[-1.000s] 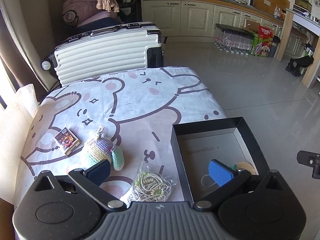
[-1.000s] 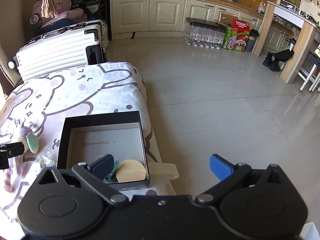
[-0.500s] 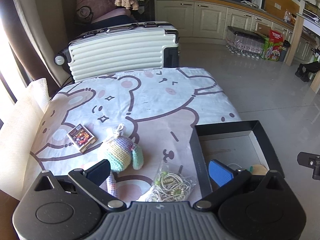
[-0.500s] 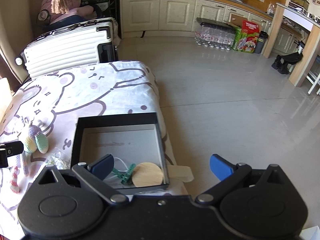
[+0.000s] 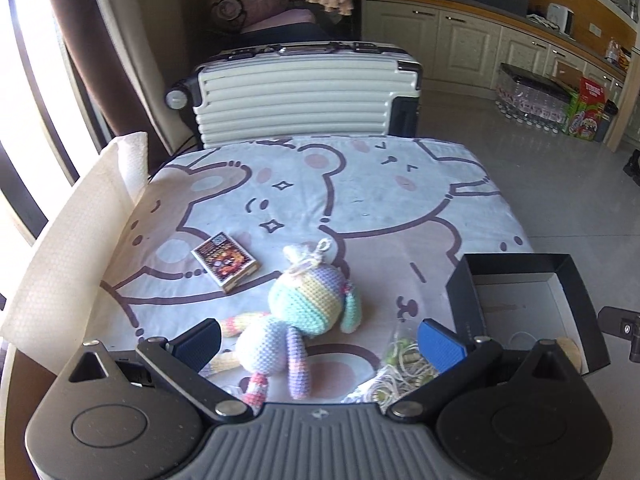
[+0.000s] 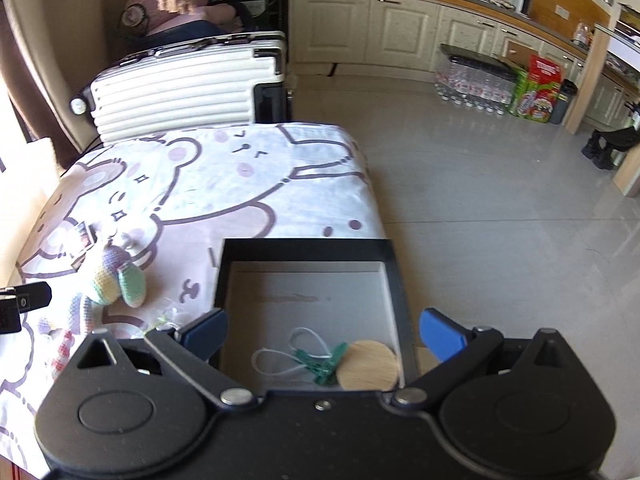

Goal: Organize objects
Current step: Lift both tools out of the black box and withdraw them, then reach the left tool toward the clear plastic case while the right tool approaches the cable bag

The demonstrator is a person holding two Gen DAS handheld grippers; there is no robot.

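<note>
left hand-held gripper (image 5: 320, 340) – jaws wide apart, holding nothing. it has swung left over the last second: the box that filled its right side then now sits at the frame edge, and the crochet toy (image 5: 304, 312) lies between the pads, not touched. judged: toy is the next pick.

right hand-held gripper (image 6: 322, 334) – also spread wide, empty, hovering over the near end of the box (image 6: 394, 280); view has crept in a little, otherwise no change.

bag of cord (image 5: 394, 368) just beside the left gripper's right pad, between toy and box.

in the box, near wall: wooden disc (image 6: 368, 366), green clip (image 6: 324, 362) with white loop touching it. rest of the floor bare.

beyond the toy, card pack (image 5: 226, 260) flat on the bear-print desk (image 5: 360, 200), well apart from the box.

far: white suitcase (image 5: 296, 92) behind the desk.

three items appear still outside the box.
</note>
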